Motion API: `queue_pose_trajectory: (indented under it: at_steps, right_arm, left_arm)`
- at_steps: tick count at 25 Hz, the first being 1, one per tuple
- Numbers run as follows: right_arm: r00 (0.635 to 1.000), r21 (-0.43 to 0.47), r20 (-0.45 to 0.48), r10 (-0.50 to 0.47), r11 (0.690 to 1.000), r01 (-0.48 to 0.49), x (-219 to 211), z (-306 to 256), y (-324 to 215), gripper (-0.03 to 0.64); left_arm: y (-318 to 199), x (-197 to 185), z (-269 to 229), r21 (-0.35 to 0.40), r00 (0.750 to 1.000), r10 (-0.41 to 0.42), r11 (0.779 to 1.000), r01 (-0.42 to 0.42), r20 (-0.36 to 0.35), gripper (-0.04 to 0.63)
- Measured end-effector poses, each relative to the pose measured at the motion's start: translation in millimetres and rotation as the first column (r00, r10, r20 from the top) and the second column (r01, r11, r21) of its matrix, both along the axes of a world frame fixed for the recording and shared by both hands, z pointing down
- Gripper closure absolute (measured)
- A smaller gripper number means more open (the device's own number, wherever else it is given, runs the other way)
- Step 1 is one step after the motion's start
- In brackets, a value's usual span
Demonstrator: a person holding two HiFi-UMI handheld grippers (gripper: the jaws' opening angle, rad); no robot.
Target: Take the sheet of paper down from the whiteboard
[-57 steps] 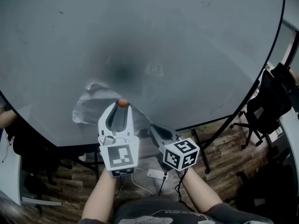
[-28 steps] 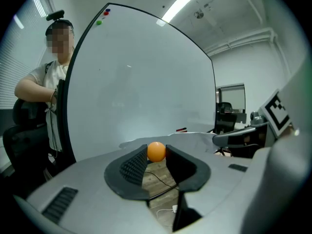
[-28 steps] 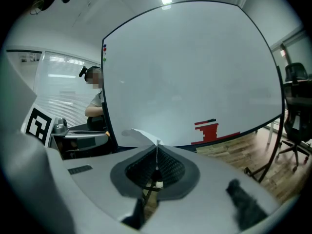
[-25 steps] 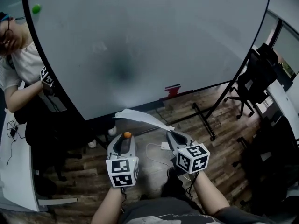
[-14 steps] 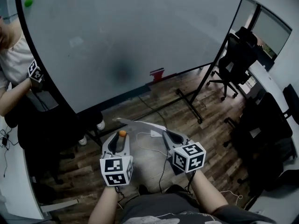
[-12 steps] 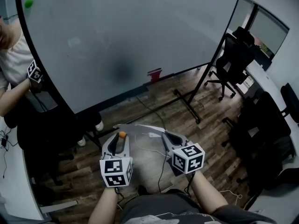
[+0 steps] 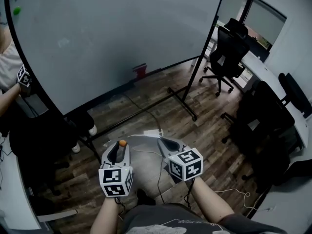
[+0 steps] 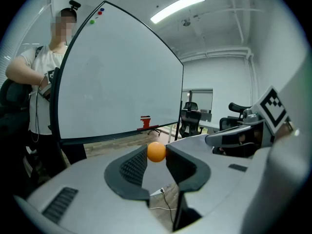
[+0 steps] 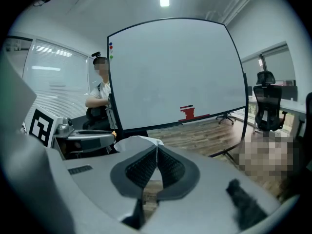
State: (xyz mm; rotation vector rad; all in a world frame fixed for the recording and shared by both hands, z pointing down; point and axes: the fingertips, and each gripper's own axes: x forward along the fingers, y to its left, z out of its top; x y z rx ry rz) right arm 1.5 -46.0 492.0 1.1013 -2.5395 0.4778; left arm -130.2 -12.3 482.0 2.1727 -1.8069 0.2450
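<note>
The whiteboard (image 7: 107, 38) stands bare at the upper left of the head view, well away from both grippers. My right gripper (image 7: 159, 140) is shut on an edge of the white sheet of paper (image 7: 141, 136), which hangs crumpled off the board. In the right gripper view the paper (image 9: 139, 141) runs left from the pinched jaws (image 9: 156, 153). My left gripper (image 7: 121, 146) is closed on a small orange ball (image 7: 123, 143). That orange ball (image 8: 156, 152) sits between its fingertips in the left gripper view.
A person (image 7: 9, 77) stands at the board's left edge. A red object (image 7: 140, 71) sits at the board's foot. Coloured magnets (image 7: 16, 9) remain on its top corner. Black office chairs (image 7: 226, 48) and a desk (image 7: 265, 67) are to the right. Cables (image 7: 161, 174) lie on the wood floor.
The paper has come off the board. Both grippers have drawn back from it with the paper and the orange ball. The board has slid to the upper left of the view.
</note>
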Motion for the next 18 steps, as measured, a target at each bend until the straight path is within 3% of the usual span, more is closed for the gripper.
queue_pose_trajectory:
  at_steps: [18]
  right_arm:
    - [1.000, 0.001, 0.025, 0.004, 1.000, -0.004, 106.3, -4.2, 120.2, 0.595]
  left_arm:
    - [114.8, 114.7, -10.5, 0.002, 0.998, 0.024, 1.000, -0.024, 0.055, 0.469]
